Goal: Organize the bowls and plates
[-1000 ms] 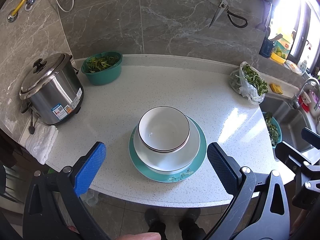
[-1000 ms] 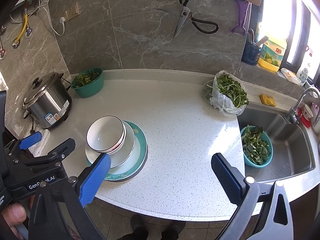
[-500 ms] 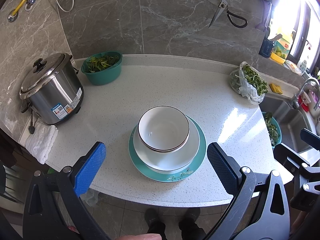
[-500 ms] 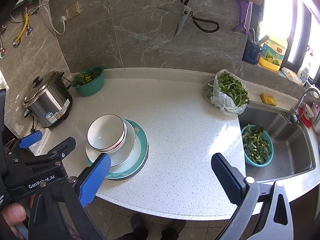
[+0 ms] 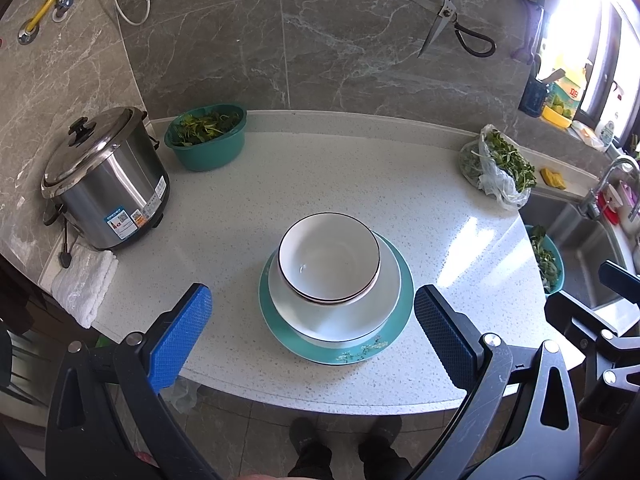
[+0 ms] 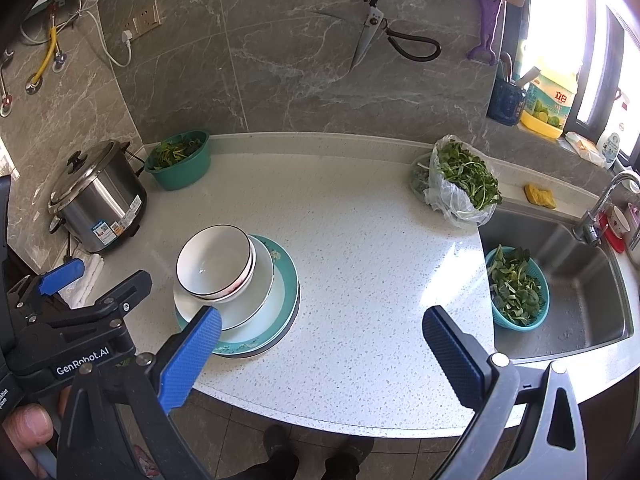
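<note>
White bowls (image 5: 329, 258), two nested, sit in one white plate (image 5: 334, 312) atop teal plates (image 5: 340, 350), seemingly two, near the counter's (image 5: 320, 168) front edge, unmoved from the earlier frames. Left gripper (image 5: 312, 334) and right gripper (image 6: 322, 350) remain released, jaws spread wide, holding nothing, positions essentially unchanged.

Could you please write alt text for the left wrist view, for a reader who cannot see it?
A stack of white bowls on a white plate and a teal plate sits near the front edge of a speckled counter, framed by the open, empty left hand-held gripper. A steel rice cooker and a green basin of greens stand at back left.
</note>
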The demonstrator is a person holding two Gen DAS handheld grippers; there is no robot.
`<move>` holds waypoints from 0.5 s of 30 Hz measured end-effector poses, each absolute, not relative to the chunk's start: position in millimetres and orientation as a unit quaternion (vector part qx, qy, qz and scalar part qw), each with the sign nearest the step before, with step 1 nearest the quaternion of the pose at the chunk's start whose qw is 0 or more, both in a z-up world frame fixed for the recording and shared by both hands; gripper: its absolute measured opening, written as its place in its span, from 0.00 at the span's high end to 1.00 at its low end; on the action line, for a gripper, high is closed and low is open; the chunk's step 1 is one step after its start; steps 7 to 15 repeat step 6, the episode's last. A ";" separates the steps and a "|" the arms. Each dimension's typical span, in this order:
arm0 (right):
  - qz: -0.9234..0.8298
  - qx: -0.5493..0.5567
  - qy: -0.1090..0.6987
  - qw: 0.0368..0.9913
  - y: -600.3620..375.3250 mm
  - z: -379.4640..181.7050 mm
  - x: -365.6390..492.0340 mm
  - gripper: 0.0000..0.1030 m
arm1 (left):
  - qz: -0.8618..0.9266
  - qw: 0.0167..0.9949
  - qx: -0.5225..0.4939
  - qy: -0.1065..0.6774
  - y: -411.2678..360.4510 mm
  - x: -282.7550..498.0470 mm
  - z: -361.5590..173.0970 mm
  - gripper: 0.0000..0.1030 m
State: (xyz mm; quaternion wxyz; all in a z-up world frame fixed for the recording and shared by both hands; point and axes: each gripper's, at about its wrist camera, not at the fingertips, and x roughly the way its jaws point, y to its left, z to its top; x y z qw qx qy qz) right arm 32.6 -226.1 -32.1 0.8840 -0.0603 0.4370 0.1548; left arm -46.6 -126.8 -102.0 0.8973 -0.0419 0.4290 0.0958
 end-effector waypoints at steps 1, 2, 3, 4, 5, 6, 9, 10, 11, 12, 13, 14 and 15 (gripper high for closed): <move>0.155 -0.060 0.437 0.884 -226.6 -32.2 33.0 0.00 | 0.096 0.898 -0.042 0.428 -127.2 -47.5 -101.8 0.00; 0.156 -0.061 0.437 0.884 -226.6 -32.4 32.7 0.00 | 0.096 0.898 -0.042 0.427 -127.9 -48.3 -101.9 0.00; 0.155 -0.061 0.438 0.883 -226.5 -32.8 32.3 0.00 | 0.095 0.898 -0.042 0.428 -128.3 -48.5 -101.6 0.00; 0.155 -0.061 0.438 0.883 -226.6 -32.9 32.1 0.00 | 0.095 0.898 -0.043 0.428 -128.6 -48.8 -101.7 0.00; 0.156 -0.061 0.439 0.883 -227.0 -33.1 32.5 0.00 | 0.095 0.898 -0.044 0.428 -128.6 -48.7 -101.6 0.00; 0.157 -0.061 0.440 0.882 -227.7 -32.5 34.4 0.00 | 0.095 0.897 -0.045 0.429 -128.7 -49.2 -101.8 0.00; 0.157 -0.061 0.440 0.882 -227.7 -32.5 34.4 0.00 | 0.095 0.897 -0.045 0.429 -128.7 -49.2 -101.8 0.00; 0.157 -0.061 0.440 0.882 -227.7 -32.5 34.4 0.00 | 0.095 0.897 -0.045 0.429 -128.7 -49.2 -101.8 0.00; 0.157 -0.061 0.440 0.882 -227.7 -32.5 34.4 0.00 | 0.095 0.897 -0.045 0.429 -128.7 -49.2 -101.8 0.00; 0.157 -0.061 0.440 0.882 -227.7 -32.5 34.4 0.00 | 0.095 0.897 -0.045 0.429 -128.7 -49.2 -101.8 0.00; 0.157 -0.061 0.440 0.882 -227.7 -32.5 34.4 0.00 | 0.095 0.897 -0.045 0.429 -128.7 -49.2 -101.8 0.00; 0.157 -0.061 0.440 0.882 -227.7 -32.5 34.4 0.00 | 0.095 0.897 -0.045 0.429 -128.7 -49.2 -101.8 0.00; 0.157 -0.061 0.440 0.882 -227.7 -32.5 34.4 0.00 | 0.095 0.897 -0.045 0.429 -128.7 -49.2 -101.8 0.00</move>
